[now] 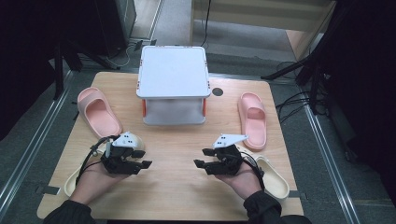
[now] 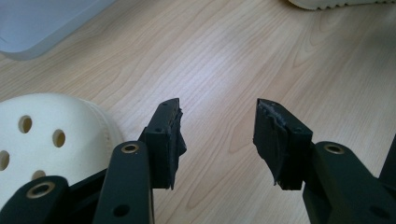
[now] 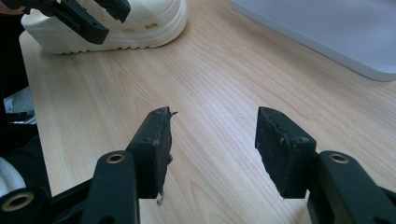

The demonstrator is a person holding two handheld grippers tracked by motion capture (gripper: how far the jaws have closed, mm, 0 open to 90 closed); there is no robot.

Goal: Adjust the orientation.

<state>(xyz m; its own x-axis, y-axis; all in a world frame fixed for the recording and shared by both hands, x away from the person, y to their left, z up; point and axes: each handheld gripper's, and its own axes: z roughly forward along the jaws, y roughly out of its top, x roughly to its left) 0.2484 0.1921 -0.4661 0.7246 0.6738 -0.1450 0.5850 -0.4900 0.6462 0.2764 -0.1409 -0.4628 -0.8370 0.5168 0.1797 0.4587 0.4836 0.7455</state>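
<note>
We hold both claws low over the bare middle of the table [image 1: 177, 196], tips turned toward each other, and both stand apart with nothing between the pads.

The left claw [image 1: 145, 164] sits right beside the cream clog [image 1: 134, 141] on our left. In the left gripper view that clog [image 2: 51, 135] lies just outside the left jaw, its rounded, holed toe nearly touching the jaw's outer face, not in the gap. From above, its long axis runs from the toe by the claw down and outward under our left hand toward the table's near left corner. So the clog lies behind and to the outer side of the left claw, and we judge that claw must swing back and turn across the clog's width before it can close on it.

The right claw [image 1: 200, 157] mirrors this. The second cream clog [image 1: 273, 179] lies behind it, under and past our right hand, with its long axis slanting toward the near right corner. In the right gripper view the gap between the right claw's pads [image 3: 212, 149] faces empty wood, with the left clog [image 3: 116, 25] far ahead.

Each clog is nearest the hand on its own side. The pink slides [image 1: 98, 112] [image 1: 252, 119] and the white box [image 1: 173, 77] lie farther ahead of the claws.
</note>
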